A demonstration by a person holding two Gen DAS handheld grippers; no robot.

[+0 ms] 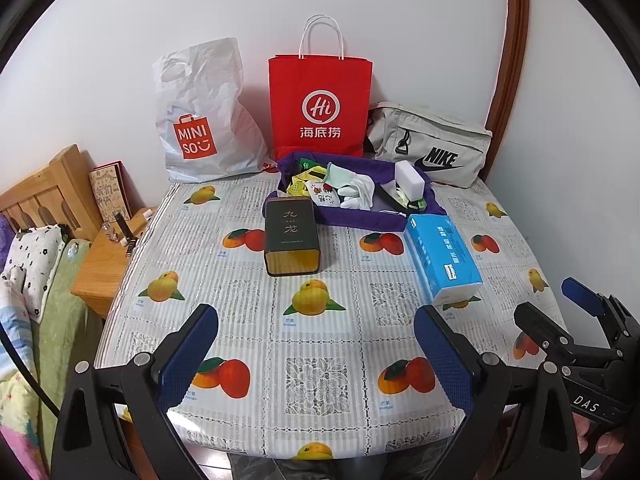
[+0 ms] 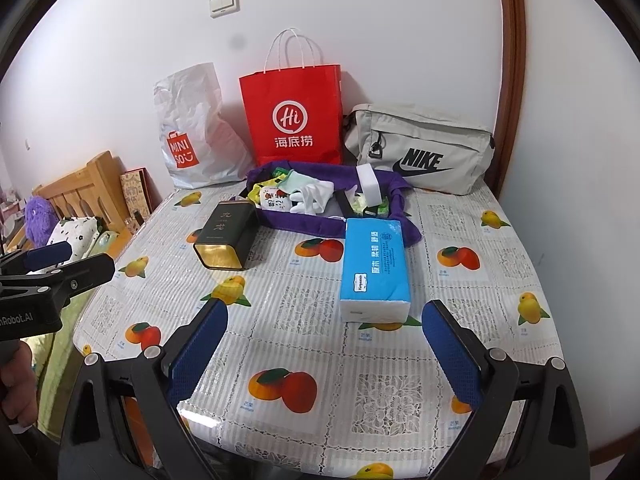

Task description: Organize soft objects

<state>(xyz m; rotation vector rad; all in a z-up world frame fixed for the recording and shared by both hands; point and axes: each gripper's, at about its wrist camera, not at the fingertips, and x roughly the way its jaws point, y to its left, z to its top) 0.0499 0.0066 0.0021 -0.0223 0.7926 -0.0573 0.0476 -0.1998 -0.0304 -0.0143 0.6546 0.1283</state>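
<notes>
Both grippers are hovering over the near edge of the surface (image 1: pixel 320 340), holding nothing. Left gripper (image 1: pixel 316 356): fingers standing wide apart. Right gripper (image 2: pixel 324 356): fingers also spread wide, empty gap between them.

Mid-surface: blue tissue pack (image 2: pixel 374 270) is lying flat just ahead of the right gripper, its far end touching or overlapping the purple fabric tray (image 2: pixel 304 226). Dark tin (image 1: pixel 291 236) is lying on its side, to the left of the tissue pack, its far end right against the tray's near wall.

Tray is already holding soft stuff: white gloves (image 1: pixel 358 192), a white sponge block (image 1: pixel 410 180) leaning at the right side, a small printed packet (image 1: pixel 325 197), yellow-green bits at the back left. Can't tell what's lying underneath.

Back row against the wall: white plastic bag (image 1: pixel 200 116), red paper bag (image 1: pixel 320 104), grey waist bag (image 1: pixel 432 148).

State is fitting two cases: the soft items gathered in the tray with the tissue pack left outside, or the tray being emptied. Not calling it.

Risks:
- Tissue pack is soft and slick-wrapped; pinching an end is likely sagging it, or the film is slipping off the pads.
- Tray walls are limp; a push is collapsing them or dragging the tray into the bags.
- Tin is round-edged, so a bump is sliding it across the plastic cover.
- Paper bag is standing free and tipping easily.
</notes>
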